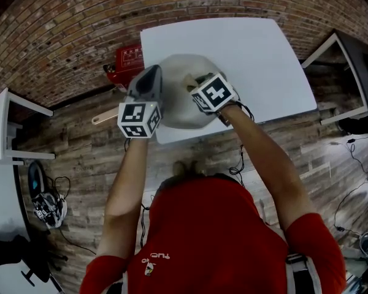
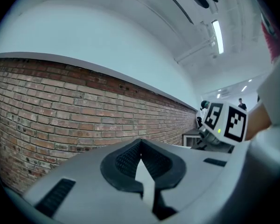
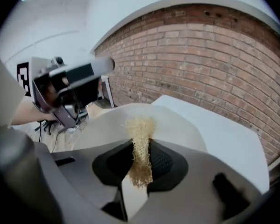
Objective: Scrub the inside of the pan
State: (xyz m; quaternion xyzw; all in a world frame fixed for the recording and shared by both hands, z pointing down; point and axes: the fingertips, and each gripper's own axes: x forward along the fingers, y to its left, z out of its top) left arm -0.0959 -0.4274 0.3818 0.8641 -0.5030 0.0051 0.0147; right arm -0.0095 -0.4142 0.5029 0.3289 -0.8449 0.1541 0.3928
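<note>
Red-shirted shoulders fill the near part of the head view, with small yellow print too small to read. Both arms reach to the pan [image 1: 178, 112], which sits at the near edge of the white table [image 1: 245, 48] with its wooden handle [image 1: 103, 117] sticking out past the left corner. The right gripper [image 3: 140, 158] pinches a straw-coloured scrubber [image 3: 140, 141] over the pan's inside. The left gripper [image 2: 140, 146] has its jaws pressed together on nothing and points at the brick wall [image 2: 60, 106]. Both grippers hide much of the pan. A red box [image 1: 127, 61] lies at the table's left edge; its white writing is unreadable. Dark cabled gear [image 1: 46, 201] lies on the wooden floor [image 1: 80, 146].
</note>
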